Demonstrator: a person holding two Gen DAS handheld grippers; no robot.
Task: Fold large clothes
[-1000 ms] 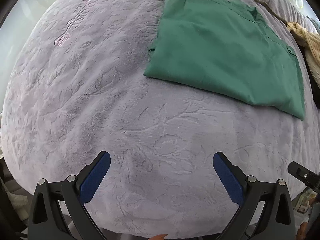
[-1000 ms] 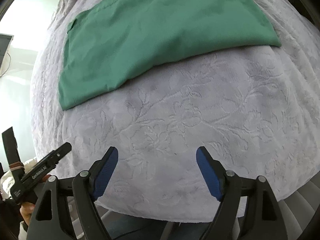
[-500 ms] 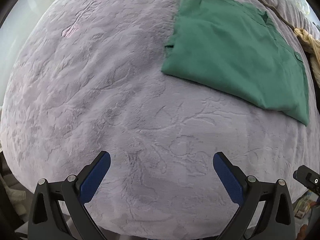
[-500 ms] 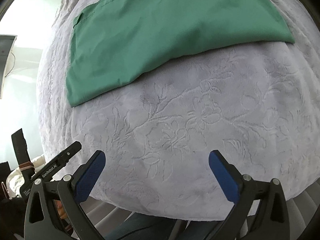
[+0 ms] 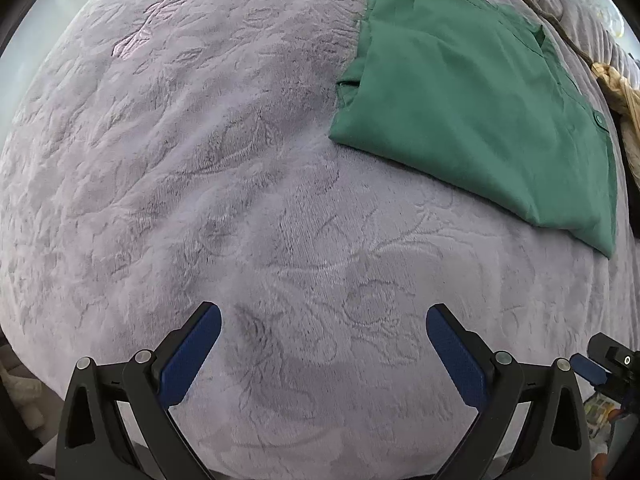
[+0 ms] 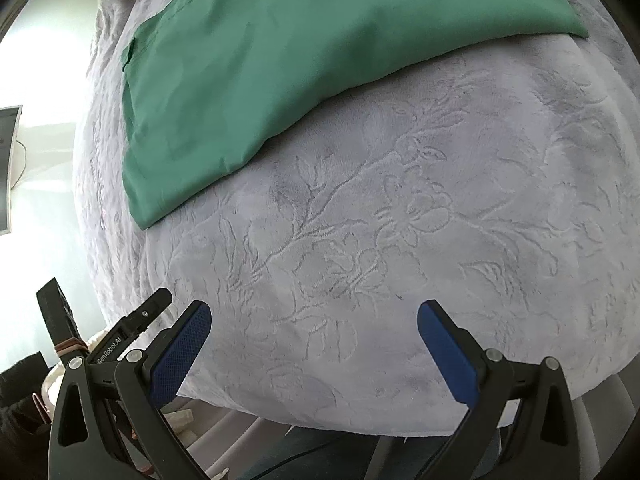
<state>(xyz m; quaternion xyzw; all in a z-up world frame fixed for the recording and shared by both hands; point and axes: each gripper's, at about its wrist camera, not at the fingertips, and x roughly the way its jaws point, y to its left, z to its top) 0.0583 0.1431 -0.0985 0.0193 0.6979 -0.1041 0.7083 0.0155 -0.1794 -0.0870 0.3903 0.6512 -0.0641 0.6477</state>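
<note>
A folded green garment (image 5: 476,96) with buttons lies flat on the lavender embossed bedspread (image 5: 200,184), at the upper right in the left wrist view. The same green garment (image 6: 304,52) fills the top of the right wrist view. My left gripper (image 5: 324,320) hangs open over bare bedspread, well short of the garment, nothing between its blue pads (image 5: 192,356). My right gripper (image 6: 314,316) also stands wide open over the bedspread (image 6: 400,240) near the bed's front edge, empty. The left gripper's body (image 6: 132,336) shows at the lower left of the right wrist view.
A tan cloth (image 5: 620,92) and a grey ribbed pillow (image 5: 576,8) lie beyond the garment at the far right. The bed's edge drops off below both grippers. A dark sleeve (image 6: 20,408) sits at the lower left of the right wrist view.
The right jaws have spread wider. The right gripper has drawn closer to the bed, so the garment looks larger. In the left wrist view the garment has slid to the right.
</note>
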